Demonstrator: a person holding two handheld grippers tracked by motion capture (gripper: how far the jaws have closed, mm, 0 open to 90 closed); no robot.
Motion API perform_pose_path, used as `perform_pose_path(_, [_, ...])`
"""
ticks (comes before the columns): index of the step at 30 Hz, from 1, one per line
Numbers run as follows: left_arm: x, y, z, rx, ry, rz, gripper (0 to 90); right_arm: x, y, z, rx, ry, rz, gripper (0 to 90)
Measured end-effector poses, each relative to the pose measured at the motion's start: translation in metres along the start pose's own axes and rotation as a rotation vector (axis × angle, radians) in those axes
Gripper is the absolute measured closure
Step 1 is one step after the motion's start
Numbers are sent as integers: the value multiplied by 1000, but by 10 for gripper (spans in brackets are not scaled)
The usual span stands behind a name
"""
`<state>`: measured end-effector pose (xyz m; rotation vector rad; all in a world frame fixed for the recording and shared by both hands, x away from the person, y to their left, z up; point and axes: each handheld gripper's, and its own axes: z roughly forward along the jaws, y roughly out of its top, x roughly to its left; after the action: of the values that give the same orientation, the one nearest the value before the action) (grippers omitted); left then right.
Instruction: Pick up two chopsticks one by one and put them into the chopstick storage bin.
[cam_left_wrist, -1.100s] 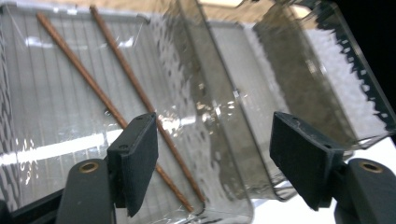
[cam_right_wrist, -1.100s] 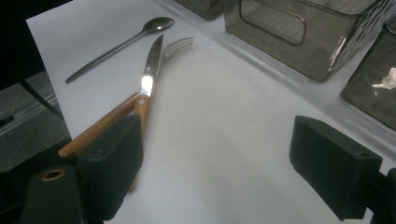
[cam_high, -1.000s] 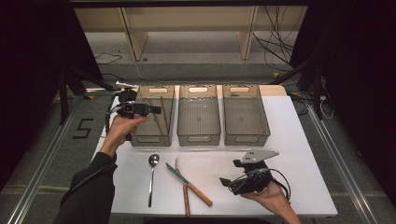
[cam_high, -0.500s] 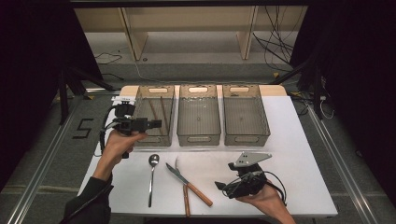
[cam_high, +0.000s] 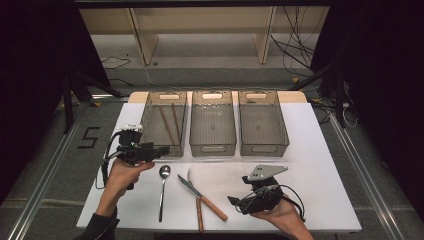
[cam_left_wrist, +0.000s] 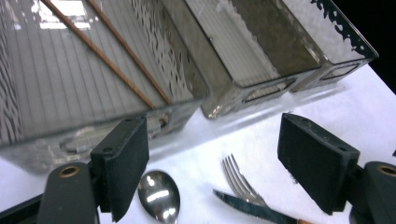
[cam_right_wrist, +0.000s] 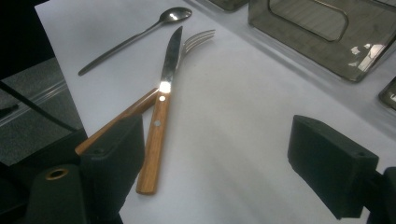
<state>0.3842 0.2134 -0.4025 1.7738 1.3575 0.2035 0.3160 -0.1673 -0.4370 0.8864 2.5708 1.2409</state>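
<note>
The left tool (cam_high: 162, 151) gapes wide, empty, above the spoon (cam_high: 162, 187). The right tool (cam_high: 235, 202), also wide and empty, faces the crossed knife (cam_high: 201, 191) and fork (cam_right_wrist: 198, 37).

Dim workroom around a lit white bench (cam_high: 320, 170)

Grey floor (cam_high: 45, 150) marked with a "5" (cam_high: 87, 137); pale wooden shelving (cam_high: 200, 30) beyond the bench; black cables (cam_high: 295, 50) trailing at right; darkness on both sides.

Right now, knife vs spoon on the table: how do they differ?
The knife has a wooden handle; the spoon is all metal. The knife lies crossed over the fork, touching it; the spoon lies alone, apart from both. In the high view the knife lies slanted, the spoon nearly straight towards the bins. Both lie flat on the white table, outside the bins, ungripped.
</note>
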Motion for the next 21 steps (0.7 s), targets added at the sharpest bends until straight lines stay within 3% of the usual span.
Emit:
perform_pose_path(1, [1, -5, 0, -2, -5, -10, 242, 0, 0, 0, -1, 1, 0, 197])
perform_pose_path(3, [1, -10, 4, 38, 6, 3, 239, -1, -1, 0, -4, 1, 0, 196])
perform_pose_path(5, [0, -15, 5, 37, 18, -4, 234, -1, -1, 1, -5, -2, 0, 196])
perform_pose_path(8, [-1, -19, 6, 66, 54, 29, 234, -1, -1, -1, -7, 0, 0, 196])
perform_pose_path(13, [-2, -28, 8, 99, 80, 28, 234, -2, -2, -2, -13, -4, 2, 196])
perform_pose_path(17, [-2, -36, 10, 129, 123, 51, 234, -2, -2, -2, -16, -4, 4, 196])
perform_pose_path(21, [-3, -41, 12, 152, 127, 55, 241, -3, -2, -2, -15, -3, 3, 196])
